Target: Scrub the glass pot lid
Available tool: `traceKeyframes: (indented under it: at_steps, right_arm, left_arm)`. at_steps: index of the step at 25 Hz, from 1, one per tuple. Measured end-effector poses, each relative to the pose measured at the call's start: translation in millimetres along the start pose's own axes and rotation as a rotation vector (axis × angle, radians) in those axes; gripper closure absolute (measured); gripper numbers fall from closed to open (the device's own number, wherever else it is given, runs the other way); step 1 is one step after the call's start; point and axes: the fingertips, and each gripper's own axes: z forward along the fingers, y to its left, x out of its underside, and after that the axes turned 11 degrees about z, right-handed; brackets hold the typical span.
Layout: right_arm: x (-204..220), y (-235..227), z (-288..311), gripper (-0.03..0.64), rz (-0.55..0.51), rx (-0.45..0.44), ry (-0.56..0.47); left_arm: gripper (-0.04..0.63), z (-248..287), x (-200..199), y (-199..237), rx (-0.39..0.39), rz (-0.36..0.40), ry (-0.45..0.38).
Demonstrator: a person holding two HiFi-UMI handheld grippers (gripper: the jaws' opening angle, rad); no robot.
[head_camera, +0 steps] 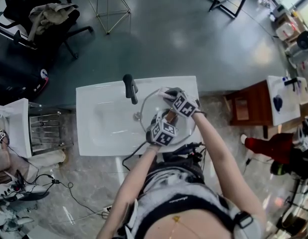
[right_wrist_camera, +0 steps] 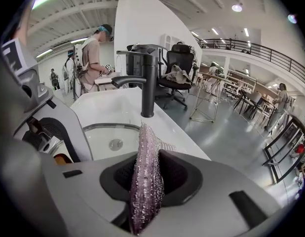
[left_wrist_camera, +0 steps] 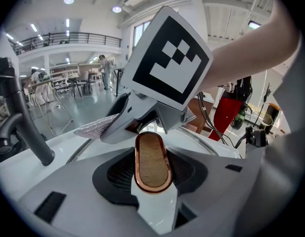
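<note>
One white sink (head_camera: 94, 128), grey floor (head_camera: 169, 29), left claw (left_wrist_camera: 151, 157) gripping lid (head_camera: 148, 103), right claw (right_wrist_camera: 147, 181) pinching scrubber (right_wrist_camera: 146, 152).

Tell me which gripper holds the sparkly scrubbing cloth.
The right gripper: it pinches a glittery purple-silver cloth. The left gripper instead grips the lid's copper-rimmed wooden handle.

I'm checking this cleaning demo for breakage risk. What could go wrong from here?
The left gripper holds the glass lid only by its narrow copper-rimmed handle, above the sink. Scrubbing pressure could twist it loose, and it might drop and crack. The scrub cloth is merely pinched in the right gripper and could slip out.
</note>
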Motion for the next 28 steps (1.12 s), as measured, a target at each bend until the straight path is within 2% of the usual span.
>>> traceKeyframes:
  at_steps: [8, 15, 20, 28]
  right_arm:
    - [-18, 27, 17, 0.523, -0.125, -0.073, 0.027]
    - [-21, 31, 18, 0.523, -0.143, -0.06, 0.001]
    - [-17, 16, 12, 0.523, -0.101, -0.021, -0.003]
    - [13, -15, -19, 0.523, 0.075, 0.083, -0.064]
  left_arm:
    - [0.423, 1, 0, 1, -0.007, 0.003, -0.005]
    - [0.423, -2, 1, 1, 0.003, -0.001, -0.003]
    - [0.423, -3, 2, 5, -0.003, 0.001, -0.005]
    - [0.423, -4, 2, 6, 0.002, 0.003, -0.003]
